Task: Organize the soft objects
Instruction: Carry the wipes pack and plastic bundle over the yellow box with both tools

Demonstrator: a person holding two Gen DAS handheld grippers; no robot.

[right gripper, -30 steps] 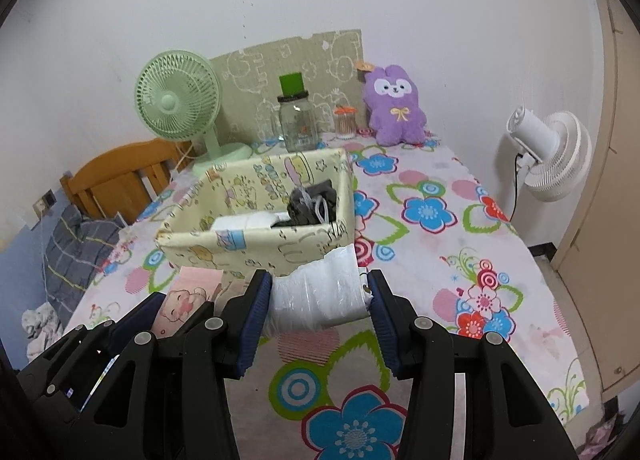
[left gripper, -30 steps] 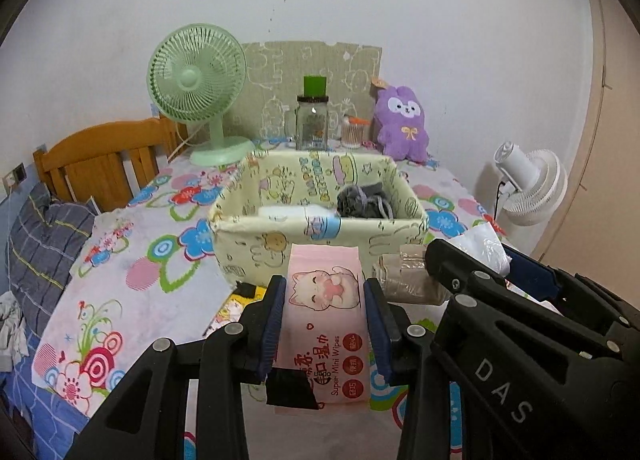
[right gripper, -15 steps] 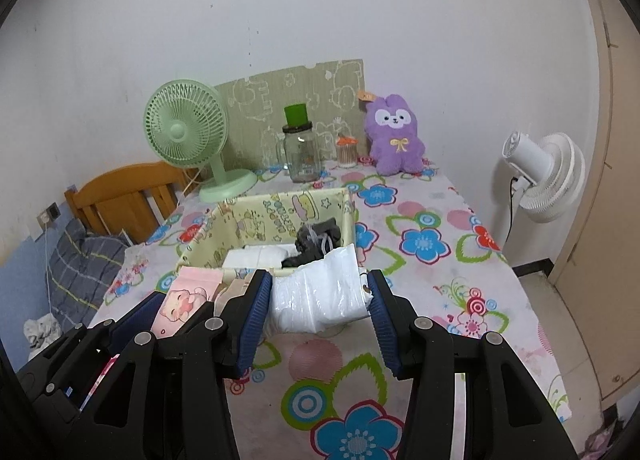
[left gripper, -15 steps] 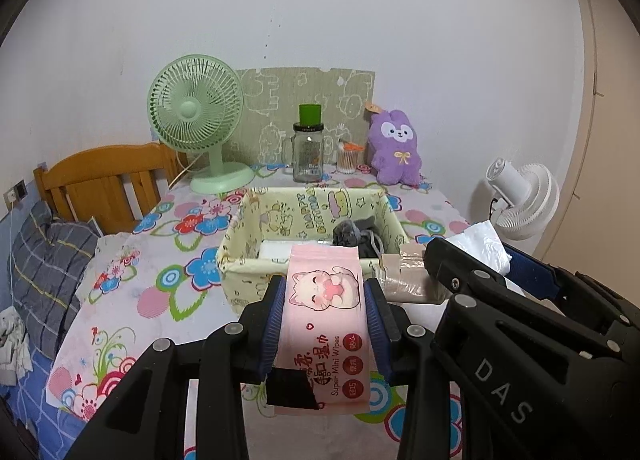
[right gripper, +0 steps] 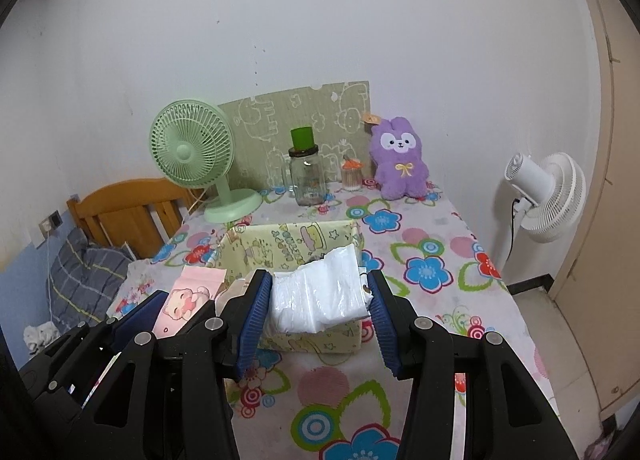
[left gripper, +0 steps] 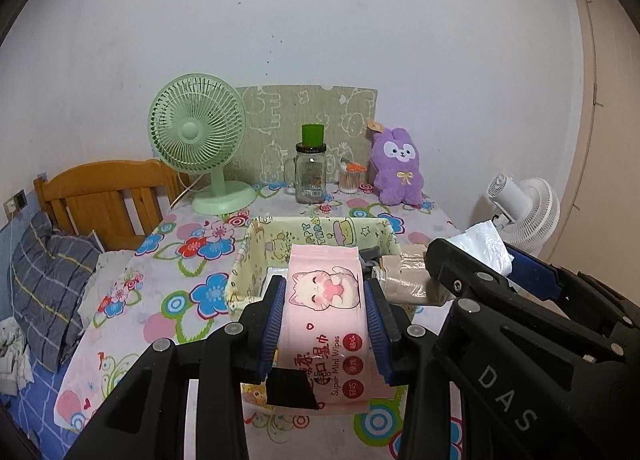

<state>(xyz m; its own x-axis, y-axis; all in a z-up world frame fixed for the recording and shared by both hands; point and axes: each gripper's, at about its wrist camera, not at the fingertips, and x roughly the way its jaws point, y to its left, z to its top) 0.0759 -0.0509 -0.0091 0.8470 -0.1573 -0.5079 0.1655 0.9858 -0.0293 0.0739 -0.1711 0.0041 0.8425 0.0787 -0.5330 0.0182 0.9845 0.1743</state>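
Pink wipes (left gripper: pixel 325 312) pinched in my left gripper (left gripper: pixel 325 326), white bag (right gripper: pixel 320 292) in my right gripper (right gripper: pixel 318 312), both above the bin (left gripper: pixel 256 256); I'd centre each over it before letting go

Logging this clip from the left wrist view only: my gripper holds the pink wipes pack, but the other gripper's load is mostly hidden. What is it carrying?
Observer: The right gripper is shut on a white crinkly plastic-wrapped pack.
Operator: Where is that pack relative to the yellow cartoon-print fabric bin?
Observer: In the right wrist view it hangs in front of the bin, overlapping its near rim.
Operator: Anything on the tablecloth right of the bin?
Observer: Only the flowered tablecloth shows there, out to the white standing fan beyond the edge.
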